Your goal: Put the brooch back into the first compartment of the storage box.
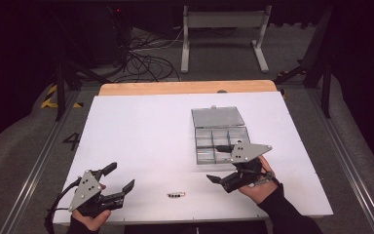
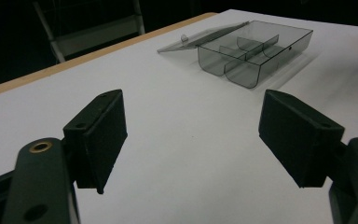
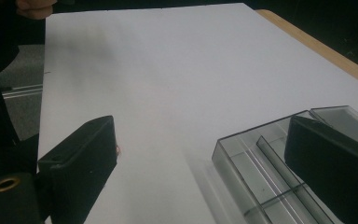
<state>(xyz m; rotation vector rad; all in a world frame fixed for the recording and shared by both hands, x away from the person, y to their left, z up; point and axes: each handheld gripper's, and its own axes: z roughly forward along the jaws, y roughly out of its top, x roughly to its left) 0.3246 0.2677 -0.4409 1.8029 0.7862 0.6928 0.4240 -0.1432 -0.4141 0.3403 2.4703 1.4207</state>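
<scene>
box (image 1: 220, 138): clear smoky glossy plastic | table (image 1: 141, 141): matt white, wooden edge | tongs (image 1: 122, 179): matt black

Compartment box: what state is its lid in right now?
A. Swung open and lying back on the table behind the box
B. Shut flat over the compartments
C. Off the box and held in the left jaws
A: the lid lies flat behind the compartment box, whose dividers are uncovered, also in the left gripper view.

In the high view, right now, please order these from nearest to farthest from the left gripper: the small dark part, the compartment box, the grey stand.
1. Small dark part: on the table, to the left gripper's right.
2. Compartment box: open, mid-table, by the right gripper.
3. Grey stand: on the floor beyond the table.
</scene>
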